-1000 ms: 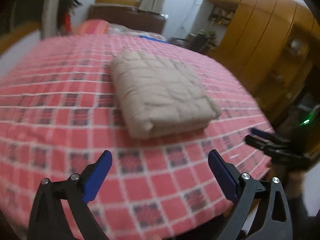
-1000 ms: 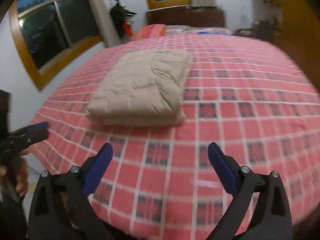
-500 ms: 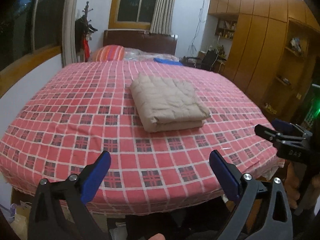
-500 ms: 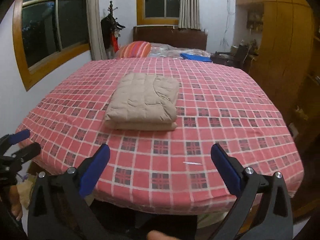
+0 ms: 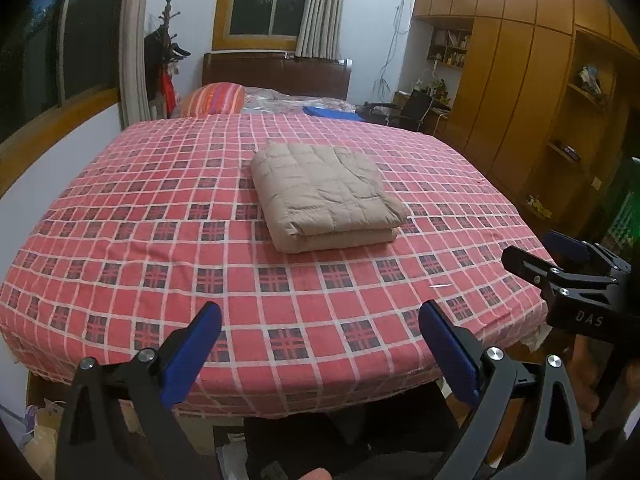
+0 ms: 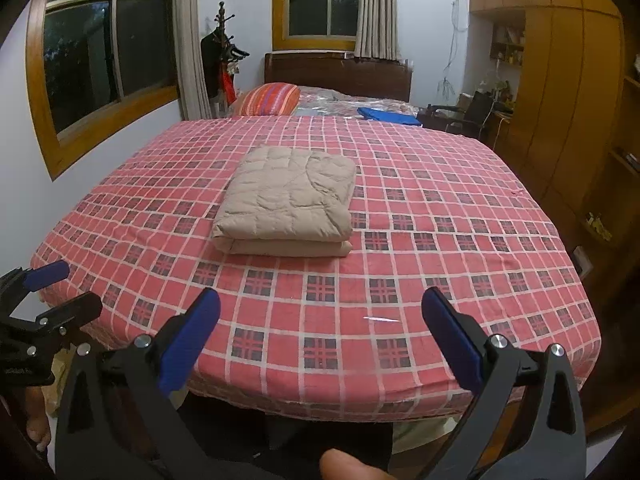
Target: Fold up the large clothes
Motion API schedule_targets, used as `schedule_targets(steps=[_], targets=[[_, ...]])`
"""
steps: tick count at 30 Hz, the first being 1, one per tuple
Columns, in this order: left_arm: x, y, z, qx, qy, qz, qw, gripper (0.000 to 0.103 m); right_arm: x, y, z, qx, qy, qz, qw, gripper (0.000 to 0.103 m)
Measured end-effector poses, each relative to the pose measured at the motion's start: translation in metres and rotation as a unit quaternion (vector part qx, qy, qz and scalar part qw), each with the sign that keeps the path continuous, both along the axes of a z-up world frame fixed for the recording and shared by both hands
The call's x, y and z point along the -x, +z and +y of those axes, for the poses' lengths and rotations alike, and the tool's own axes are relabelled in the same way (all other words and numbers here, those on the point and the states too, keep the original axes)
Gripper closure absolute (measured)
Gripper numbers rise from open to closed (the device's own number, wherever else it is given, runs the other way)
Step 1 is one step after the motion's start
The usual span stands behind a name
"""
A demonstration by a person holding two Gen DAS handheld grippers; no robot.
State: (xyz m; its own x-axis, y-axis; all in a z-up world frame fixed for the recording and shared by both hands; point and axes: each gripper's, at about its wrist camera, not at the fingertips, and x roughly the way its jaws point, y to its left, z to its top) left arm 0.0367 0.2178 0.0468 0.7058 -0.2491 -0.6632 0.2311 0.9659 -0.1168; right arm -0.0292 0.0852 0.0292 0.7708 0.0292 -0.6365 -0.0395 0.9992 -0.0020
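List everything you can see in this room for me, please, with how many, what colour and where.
Folded quilted garment: one, beige, middle of the bed.
Bedspread: one, red checked, covering the bed.
Pillow: one, orange striped, at the head end.
Blue cloth: one, near the headboard.
Headboard: one, dark brown.
Coat stand: one, dark, in the far left corner.
Windows: two, wood-framed, back and left walls.
Wardrobe: wooden, right wall.
Left gripper: black with blue pads, open, empty.
Right gripper: same, open, empty.
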Motion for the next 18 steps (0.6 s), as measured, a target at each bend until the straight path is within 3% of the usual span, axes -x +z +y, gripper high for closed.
schedule_targets(steps=[18], targets=[[-0.0009, -0.0008, 0.0007, 0.003, 0.005, -0.005, 1.0000, 0.004, 0.0017, 0.0016, 0.0033, 0.003, 0.006, 0.000, 1.000, 0.003]])
